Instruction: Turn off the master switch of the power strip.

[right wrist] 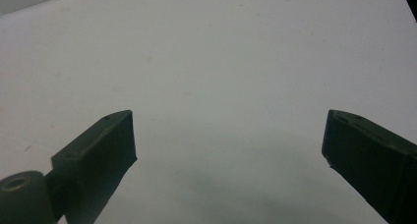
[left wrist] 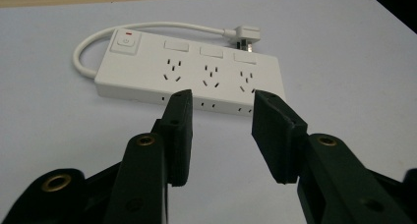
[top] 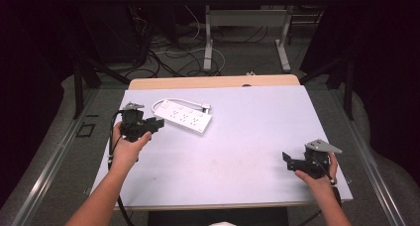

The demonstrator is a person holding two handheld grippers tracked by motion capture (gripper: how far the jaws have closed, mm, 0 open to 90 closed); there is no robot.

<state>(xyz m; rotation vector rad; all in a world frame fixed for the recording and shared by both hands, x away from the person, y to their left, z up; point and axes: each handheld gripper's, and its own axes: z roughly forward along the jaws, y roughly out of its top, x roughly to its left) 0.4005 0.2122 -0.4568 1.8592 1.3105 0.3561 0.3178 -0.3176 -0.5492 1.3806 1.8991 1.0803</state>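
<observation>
White power strip [top: 184, 116] lying flat on the white-topped bench [top: 237, 151], toward the far left part, with three socket groups and a switch [left wrist: 125, 40] at one end. Cord [left wrist: 147, 27] looped round behind the strip, ending in a plug [left wrist: 244, 36] just beside the strip's far edge. Left tongs [top: 157, 125] held in the left hand [top: 128, 145], right at the strip's near edge, pointing at it; jaws partly open, gripping nothing, tips just short of the strip's side in the left gripper view [left wrist: 221, 111]. Right tongs [top: 287, 159] held in the right hand [top: 319, 176], well apart from the strip, near the bench's right front corner; jaws spread wide over bare bench surface [right wrist: 228, 130], gripping nothing.
</observation>
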